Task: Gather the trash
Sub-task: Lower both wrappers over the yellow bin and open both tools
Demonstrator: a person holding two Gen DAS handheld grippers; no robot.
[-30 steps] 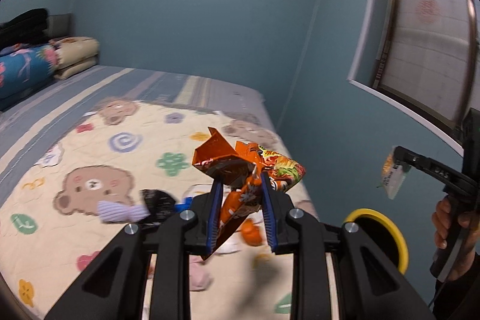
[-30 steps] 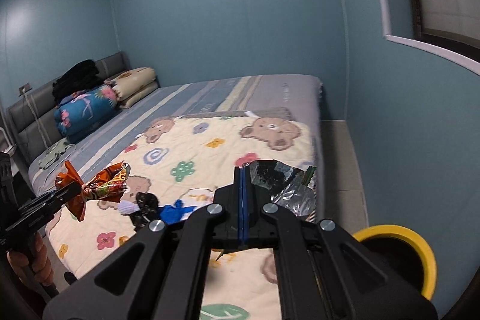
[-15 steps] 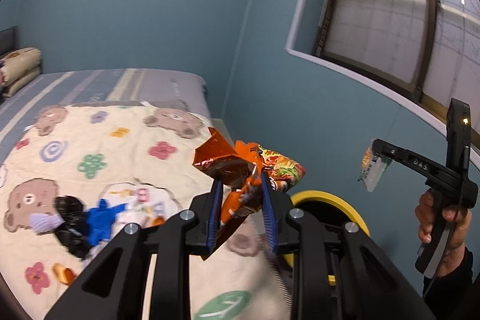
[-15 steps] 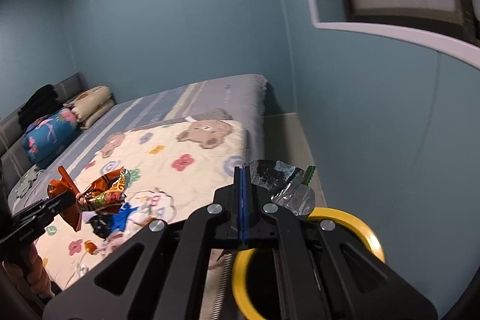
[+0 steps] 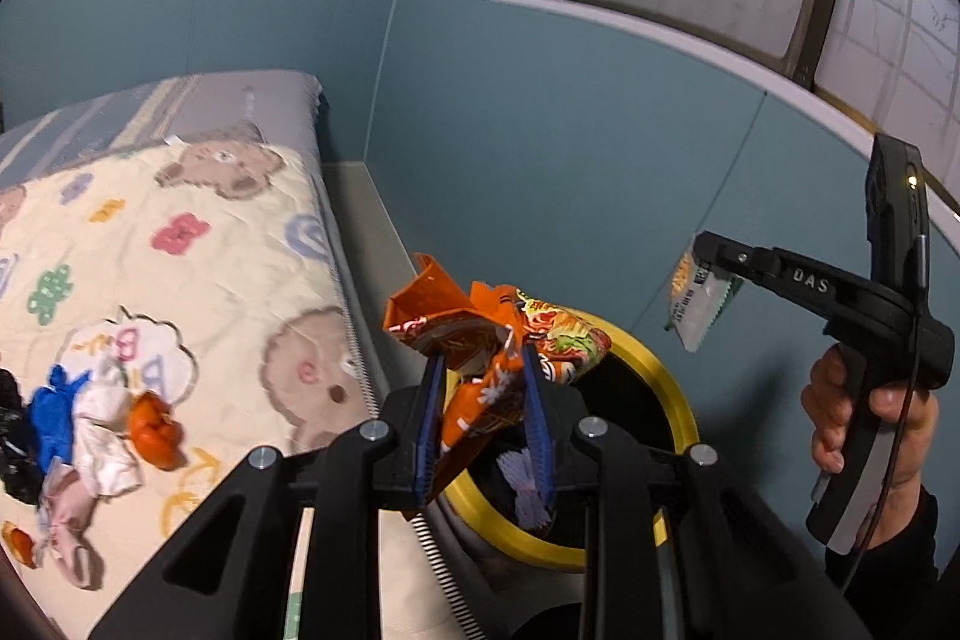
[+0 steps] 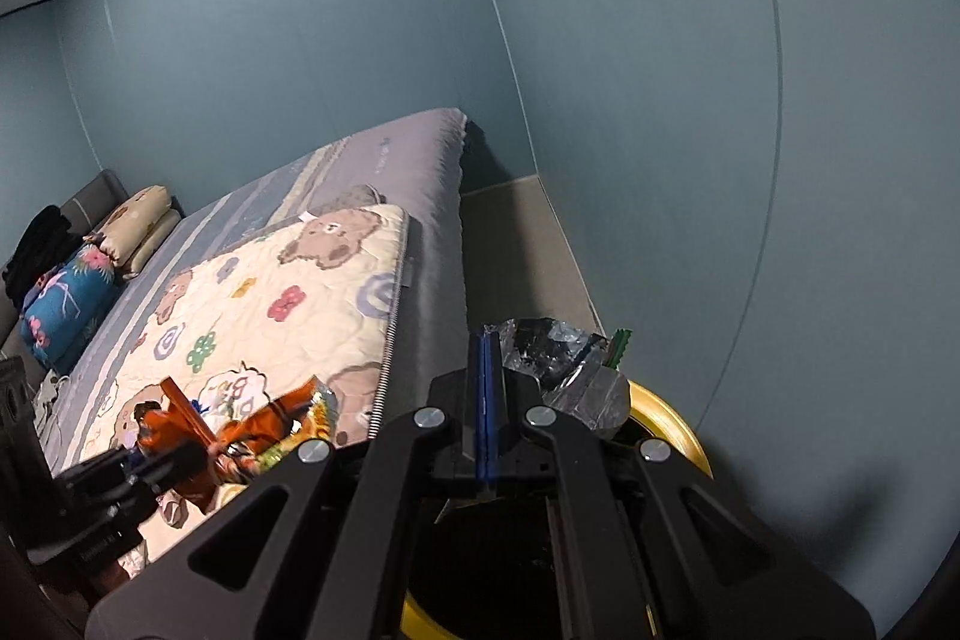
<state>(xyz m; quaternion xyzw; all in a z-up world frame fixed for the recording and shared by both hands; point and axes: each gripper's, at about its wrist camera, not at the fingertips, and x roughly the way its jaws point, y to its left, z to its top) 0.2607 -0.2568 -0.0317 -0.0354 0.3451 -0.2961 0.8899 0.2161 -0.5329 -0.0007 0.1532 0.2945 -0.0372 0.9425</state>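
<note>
My left gripper [image 5: 483,370] is shut on a crumpled orange snack bag [image 5: 480,340] and holds it over the near rim of a yellow-rimmed black bin [image 5: 666,388] beside the bed. My right gripper [image 6: 487,340] is shut on a silver foil wrapper [image 6: 570,370], which sticks out to the right above the same bin [image 6: 672,430]. In the left wrist view the right gripper [image 5: 711,256] shows at the right with the wrapper [image 5: 696,304] hanging from its tip, a hand around its handle. The orange bag [image 6: 252,436] shows low left in the right wrist view.
More litter lies on the cream bear-print blanket [image 5: 180,244]: an orange scrap [image 5: 153,427], a blue piece [image 5: 54,409], white and pink wads [image 5: 99,436]. Pillows [image 6: 78,274] sit at the bed's head. A blue wall and window sill [image 5: 720,46] close off the right.
Both grippers swung right and down, from over the blanket to the bin beside the bed. Each has kept its piece of trash. The bin now sits right under the fingers.
</note>
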